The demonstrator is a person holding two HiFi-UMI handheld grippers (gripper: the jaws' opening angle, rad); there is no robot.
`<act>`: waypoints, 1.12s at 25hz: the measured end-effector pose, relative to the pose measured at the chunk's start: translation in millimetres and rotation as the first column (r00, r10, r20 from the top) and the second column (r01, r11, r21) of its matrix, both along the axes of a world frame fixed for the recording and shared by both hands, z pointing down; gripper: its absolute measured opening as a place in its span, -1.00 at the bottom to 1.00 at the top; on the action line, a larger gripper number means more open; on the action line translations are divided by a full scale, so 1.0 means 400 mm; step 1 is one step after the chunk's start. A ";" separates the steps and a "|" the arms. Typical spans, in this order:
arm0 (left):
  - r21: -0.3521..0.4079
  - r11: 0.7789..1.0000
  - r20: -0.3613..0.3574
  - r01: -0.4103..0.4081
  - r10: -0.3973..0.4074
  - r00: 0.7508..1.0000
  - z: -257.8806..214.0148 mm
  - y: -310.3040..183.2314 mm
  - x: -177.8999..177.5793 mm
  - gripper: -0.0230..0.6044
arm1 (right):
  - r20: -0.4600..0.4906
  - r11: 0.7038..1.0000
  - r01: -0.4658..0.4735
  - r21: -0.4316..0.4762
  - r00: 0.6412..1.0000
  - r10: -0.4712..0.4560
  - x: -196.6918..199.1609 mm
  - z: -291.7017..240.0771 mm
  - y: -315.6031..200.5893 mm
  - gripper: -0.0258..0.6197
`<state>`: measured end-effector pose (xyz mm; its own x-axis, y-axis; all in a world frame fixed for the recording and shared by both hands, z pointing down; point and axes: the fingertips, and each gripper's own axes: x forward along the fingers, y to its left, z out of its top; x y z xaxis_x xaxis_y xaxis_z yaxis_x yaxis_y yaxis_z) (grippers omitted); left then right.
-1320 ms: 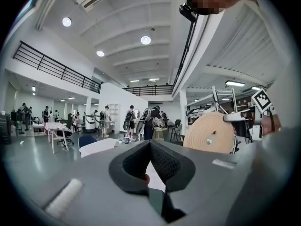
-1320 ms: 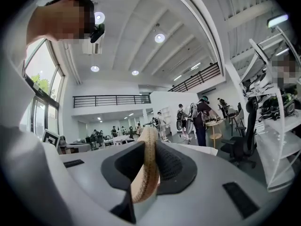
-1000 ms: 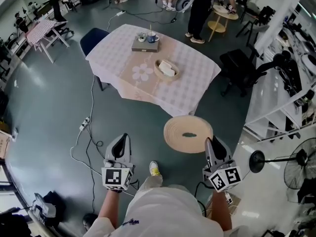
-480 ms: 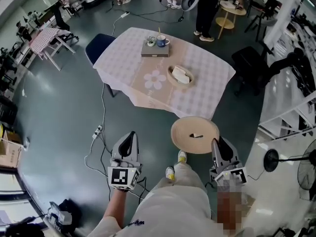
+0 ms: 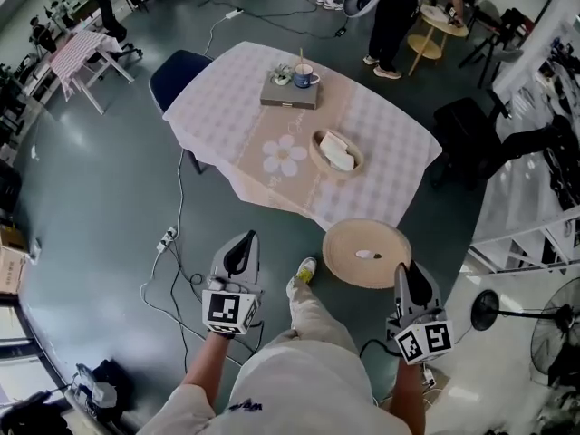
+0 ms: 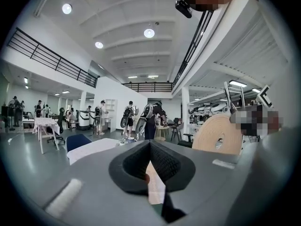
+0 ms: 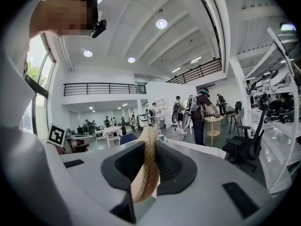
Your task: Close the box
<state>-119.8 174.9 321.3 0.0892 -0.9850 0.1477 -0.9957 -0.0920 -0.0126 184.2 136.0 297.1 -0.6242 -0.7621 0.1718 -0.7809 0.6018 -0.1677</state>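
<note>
A round woven lid (image 5: 367, 254) hangs on edge in my right gripper (image 5: 403, 277), which is shut on its rim. In the right gripper view the lid's rim (image 7: 146, 173) stands upright between the pads. My left gripper (image 5: 241, 248) is held level beside it, shut and empty, and in the left gripper view its jaws (image 6: 150, 145) meet at the tip, with the lid (image 6: 217, 134) off to the right. The open woven box (image 5: 319, 149), with something white inside, sits on the cloth-covered table (image 5: 227, 107) ahead of both grippers.
A grey tray (image 5: 288, 96) and a blue cup (image 5: 304, 75) stand at the table's far end. A blue chair (image 5: 177, 66) is at its left, a black office chair (image 5: 467, 125) at its right. A power strip and cables (image 5: 168, 239) lie on the floor. People stand beyond.
The person has stepped forward, so the table sits a little nearer and more central. Both grippers keep their pose, and the lid stays in the right gripper.
</note>
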 end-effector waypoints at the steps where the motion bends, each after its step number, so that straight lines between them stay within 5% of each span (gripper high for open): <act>1: -0.010 1.000 -0.007 -0.007 0.006 1.000 0.005 -0.029 0.002 -0.92 | -0.001 1.000 -0.004 -0.014 1.000 0.004 -0.004 0.005 -0.025 -0.69; 15: -0.050 0.995 0.021 -0.085 0.086 0.996 -0.019 -0.404 -0.034 -0.92 | 0.043 0.996 -0.014 -0.088 0.999 0.018 -0.117 0.043 -0.361 -0.69; 28: -0.118 0.983 0.013 -0.143 0.145 0.989 0.003 -0.601 -0.032 -0.92 | 0.082 0.984 -0.101 -0.145 0.990 0.113 -0.100 0.086 -0.571 -0.70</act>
<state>-132.6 -65.4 322.4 0.2245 -0.9380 0.2640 -0.9715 -0.2367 -0.0147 144.0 -92.5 331.6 -0.5581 -0.7977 0.2287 -0.8175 0.4812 -0.3166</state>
